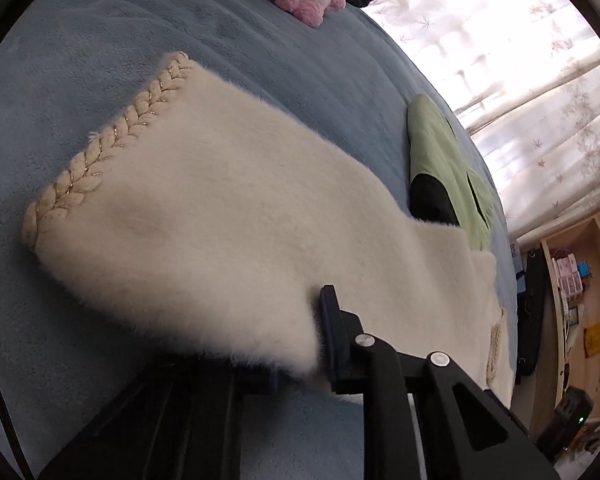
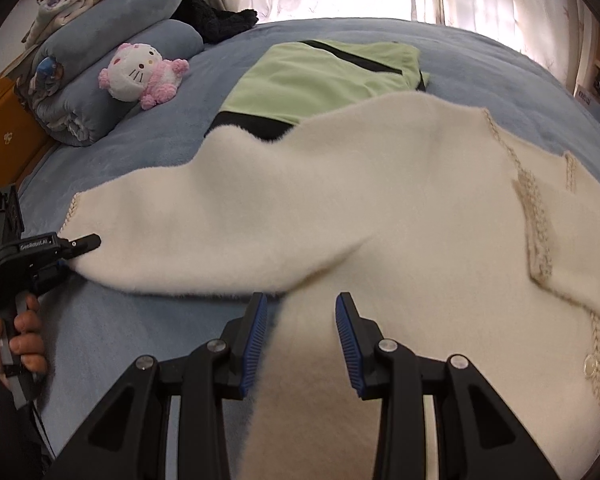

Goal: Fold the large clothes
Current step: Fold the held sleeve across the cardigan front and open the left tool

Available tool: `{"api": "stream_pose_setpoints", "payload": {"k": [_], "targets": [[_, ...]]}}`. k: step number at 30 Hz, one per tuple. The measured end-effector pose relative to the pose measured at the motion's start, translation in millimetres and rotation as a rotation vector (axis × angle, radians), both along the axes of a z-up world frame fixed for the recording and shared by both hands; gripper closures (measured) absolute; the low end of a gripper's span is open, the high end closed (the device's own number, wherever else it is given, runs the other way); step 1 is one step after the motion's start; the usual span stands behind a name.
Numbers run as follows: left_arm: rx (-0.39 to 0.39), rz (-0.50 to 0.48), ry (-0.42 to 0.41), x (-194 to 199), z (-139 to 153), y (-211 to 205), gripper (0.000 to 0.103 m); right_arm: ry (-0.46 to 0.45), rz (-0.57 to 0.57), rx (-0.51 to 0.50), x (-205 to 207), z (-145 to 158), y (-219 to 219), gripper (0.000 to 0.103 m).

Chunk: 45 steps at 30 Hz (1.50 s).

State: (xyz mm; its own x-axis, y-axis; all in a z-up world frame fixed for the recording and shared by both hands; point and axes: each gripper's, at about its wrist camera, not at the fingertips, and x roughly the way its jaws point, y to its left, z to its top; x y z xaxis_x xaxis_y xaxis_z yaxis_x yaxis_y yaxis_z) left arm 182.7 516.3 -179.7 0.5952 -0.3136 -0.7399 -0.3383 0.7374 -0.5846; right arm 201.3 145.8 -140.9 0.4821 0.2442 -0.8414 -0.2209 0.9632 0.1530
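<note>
A cream fuzzy cardigan (image 1: 220, 220) lies spread on a blue bed cover (image 1: 100, 20). One sleeve, with a braided cuff (image 1: 100, 160), stretches away from my left gripper (image 1: 312, 344). That gripper is shut on the sleeve's near edge, and the fabric hides one finger. In the right wrist view the cardigan (image 2: 380, 220) fills the middle. My right gripper (image 2: 302, 340) has a thick fold of it pinched between its blue pads (image 2: 256, 344). At the far left a hand (image 2: 16, 332) holds the left gripper (image 2: 88, 244), whose tips are on the sleeve near the cuff.
A folded green and black garment (image 2: 320, 76) lies beyond the cardigan, partly under it. A pink and white plush toy (image 2: 140, 72) leans on rolled blue blankets (image 2: 100, 60) at the back left. Curtains (image 1: 500, 60) hang behind the bed, and shelves (image 1: 572, 280) stand past its edge.
</note>
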Motion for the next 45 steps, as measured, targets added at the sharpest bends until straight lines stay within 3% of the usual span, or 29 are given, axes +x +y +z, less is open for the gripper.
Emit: {"api": "stream_pose_setpoints", "payload": {"k": [4, 6, 11, 16, 21, 23, 26, 27, 28, 30, 33, 38, 45], "targets": [[0.239, -0.034, -0.03, -5.3, 32.8, -42.7, 0.095, 0.01, -0.01, 0.008, -6.8, -1.0, -15.0, 0.067], [0.315, -0.065, -0.065, -9.7, 57.5, -67.6, 0.096, 0.009, -0.023, 0.009, -11.2, -0.2, -25.6, 0.067], [0.368, -0.183, -0.214, -20.5, 132.3, -140.8, 0.096, 0.005, -0.069, 0.058, -24.3, 8.6, -61.9, 0.067], [0.364, -0.351, -0.32, -23.1, 171.6, -238.4, 0.096, -0.022, -0.139, 0.091, -39.4, 21.0, -111.7, 0.067], [0.347, -0.532, -0.336, -12.6, 158.0, -360.5, 0.096, -0.05, -0.248, 0.08, -53.5, 25.9, -177.6, 0.067], [0.34, -0.589, -0.308, -7.7, 140.3, -397.8, 0.096, -0.049, -0.305, 0.083, -58.6, 23.4, -208.4, 0.067], [0.398, -0.659, -0.216, -2.7, 98.4, -451.8, 0.095, -0.026, -0.38, 0.086, -64.9, 14.5, -249.6, 0.067], [0.412, -0.678, -0.188, -1.0, 85.3, -464.4, 0.089, -0.016, -0.4, 0.089, -66.6, 10.9, -260.9, 0.067], [0.419, -0.696, -0.167, -0.7, 75.4, -473.5, 0.084, -0.01, -0.411, 0.094, -67.9, 8.3, -268.9, 0.067], [0.424, -0.733, -0.123, -9.8, 59.9, -484.1, 0.058, -0.001, -0.426, 0.101, -70.0, 3.8, -282.8, 0.067], [0.41, -0.739, -0.107, -14.1, 57.5, -497.4, 0.04, -0.001, -0.414, 0.117, -70.2, 0.9, -291.8, 0.067], [0.354, -0.733, -0.101, -24.3, 73.0, -479.5, 0.026, -0.029, -0.347, 0.152, -67.6, 8.5, -279.5, 0.067], [0.323, -0.637, -0.11, -49.7, 95.9, -431.5, 0.022, -0.093, -0.221, 0.162, -67.0, 32.3, -247.8, 0.067]]}}
